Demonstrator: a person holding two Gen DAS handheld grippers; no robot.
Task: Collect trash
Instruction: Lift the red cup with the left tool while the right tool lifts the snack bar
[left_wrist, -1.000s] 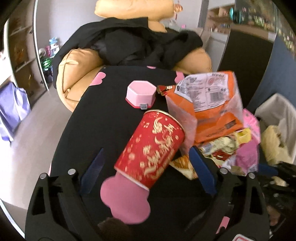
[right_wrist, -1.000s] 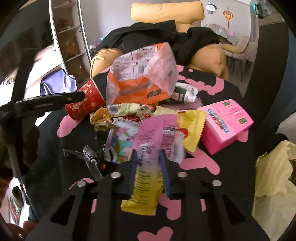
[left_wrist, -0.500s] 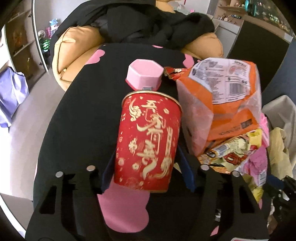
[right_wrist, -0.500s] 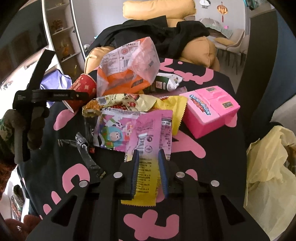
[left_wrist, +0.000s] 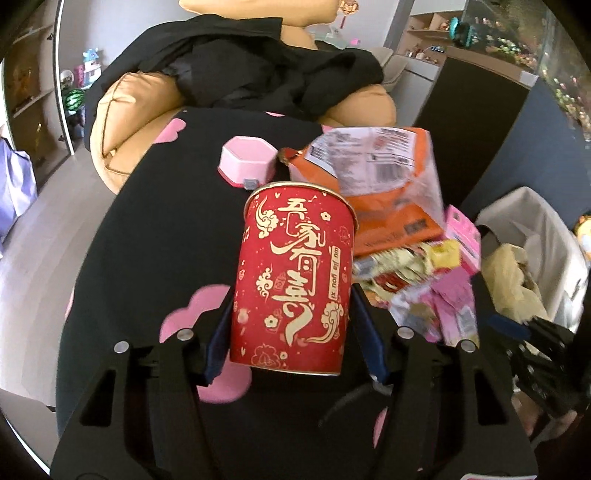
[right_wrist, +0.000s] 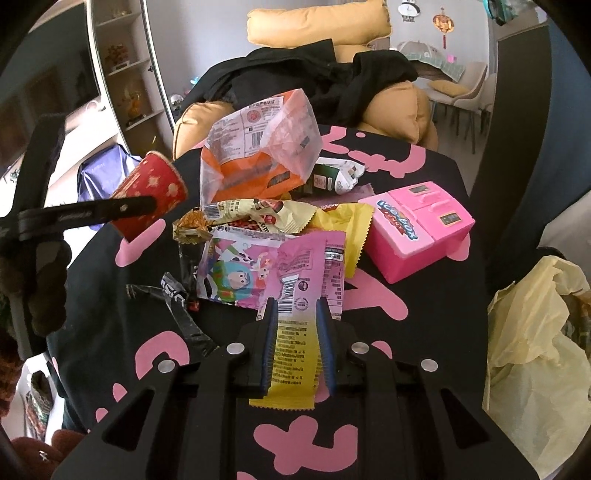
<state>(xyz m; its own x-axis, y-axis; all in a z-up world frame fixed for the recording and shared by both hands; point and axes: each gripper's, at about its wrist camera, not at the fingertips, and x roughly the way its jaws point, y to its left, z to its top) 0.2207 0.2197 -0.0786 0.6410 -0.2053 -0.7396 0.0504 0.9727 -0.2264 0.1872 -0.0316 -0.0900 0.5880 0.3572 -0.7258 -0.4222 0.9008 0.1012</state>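
Beside table, bin holding bag

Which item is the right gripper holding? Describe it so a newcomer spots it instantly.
On the black table cover with pink shapes, find the wrapper pile left of the pink toy box. At its near edge, the right gripper pinches a flat wrapper, the only one fading from pink to yellow.

The left gripper, angled downward, has just closed its jaws onto the red paper cup with gold lettering; the right gripper pinches a pink-and-yellow plastic wrapper beside that cup.
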